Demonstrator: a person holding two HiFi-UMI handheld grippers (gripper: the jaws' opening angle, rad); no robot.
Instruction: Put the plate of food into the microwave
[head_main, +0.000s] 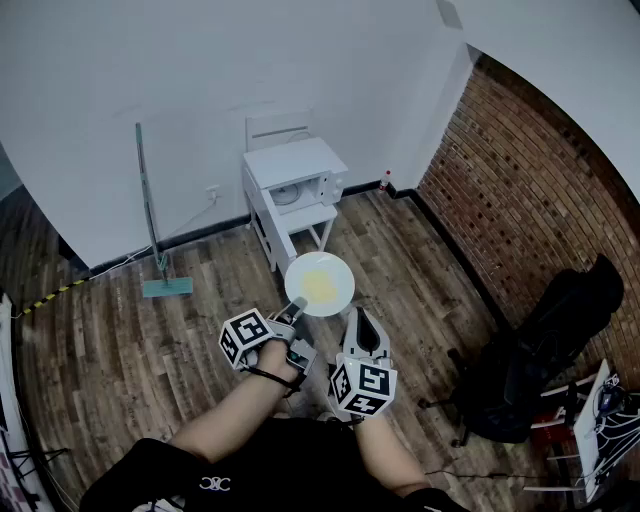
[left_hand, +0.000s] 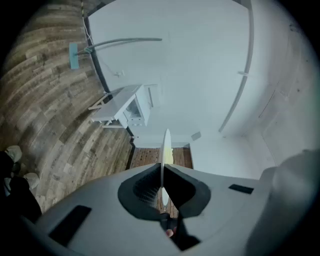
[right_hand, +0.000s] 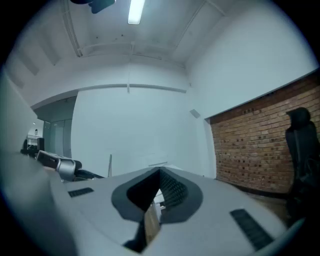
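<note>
White plate (head_main: 342, 272) with its yellow food (head_main: 320, 285) hangs over the wood floor (head_main: 120, 330), well short of the microwave (head_main: 300, 185) and on the person's side of it. The left gripper (head_main: 294, 308) pinches the plate's rim at the edge farthest from the microwave, jaws closed down on the thin lip. In the left gripper view the plate shows edge-on between the pads, running straight out along the jaws. The microwave sits on a small white table (head_main: 312, 214) against the wall, ahead of the plate and slightly left of the left gripper's line, so the coming move looks like a forward carry with a small leftward correction. Whether its door stands open cannot be told from here. The right gripper (head_main: 362, 322) trails just beside the plate, farther from the microwave, jaws drawn together with nothing between them.
</note>
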